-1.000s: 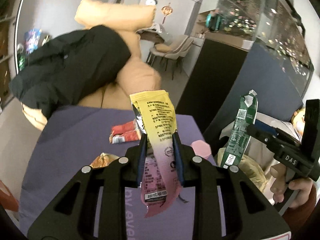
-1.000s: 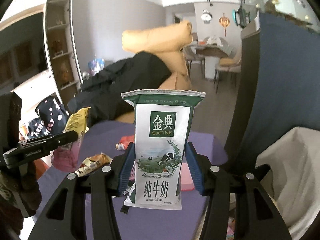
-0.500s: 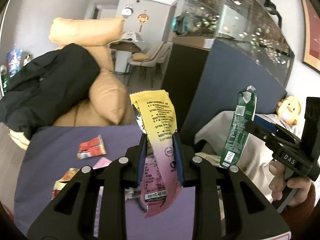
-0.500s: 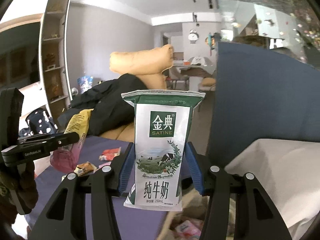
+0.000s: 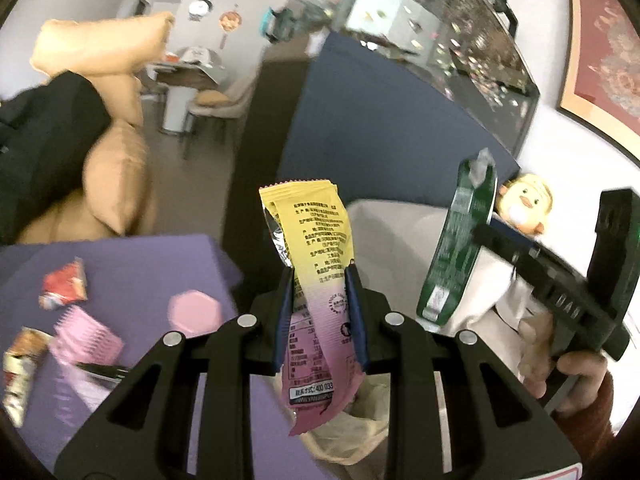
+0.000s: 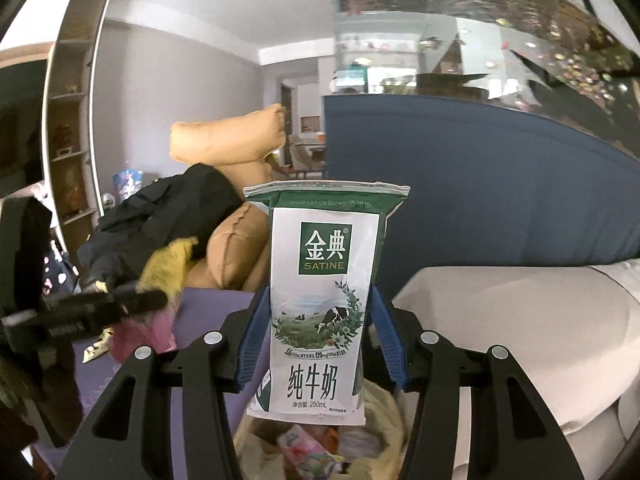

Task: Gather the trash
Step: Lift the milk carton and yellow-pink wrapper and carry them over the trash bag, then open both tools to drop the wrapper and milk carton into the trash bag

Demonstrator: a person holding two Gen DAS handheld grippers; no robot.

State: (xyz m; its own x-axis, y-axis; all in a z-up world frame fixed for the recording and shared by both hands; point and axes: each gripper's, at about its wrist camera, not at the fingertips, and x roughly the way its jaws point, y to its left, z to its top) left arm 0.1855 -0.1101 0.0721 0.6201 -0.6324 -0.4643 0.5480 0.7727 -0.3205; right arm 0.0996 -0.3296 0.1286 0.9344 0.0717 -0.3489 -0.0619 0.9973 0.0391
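the left tool [image 5: 320, 312] pinches a yellow-and-pink snack wrapper [image 5: 316, 280] upright between its blue pads, the wrapper's lower end hanging loose below the grip. the right tool [image 6: 320, 336] is closed on a green-and-white milk pouch [image 6: 322, 292], held upright by its sides. directly beneath both loads sits a trash bag [image 6: 384, 424] with a crumpled pale rim, already holding coloured scraps, so both pieces look close to a drop.

further out, the purple bench [image 5: 132, 264] carries more litter: a red wrapper [image 5: 64, 288], a pink hexagonal piece [image 5: 194, 312], a pink ridged piece [image 5: 86, 338] and a striped wrapper [image 5: 20, 364] at the edge. a pale cushion [image 6: 520, 320] lies right of the bag.

the main risk is a miss. the bag mouth is soft and narrow, and the wrapper is light and curled, so it could cling to a pad or drift onto the bench or cushion. the two tools are near each other, so releasing together could knock one piece aside.
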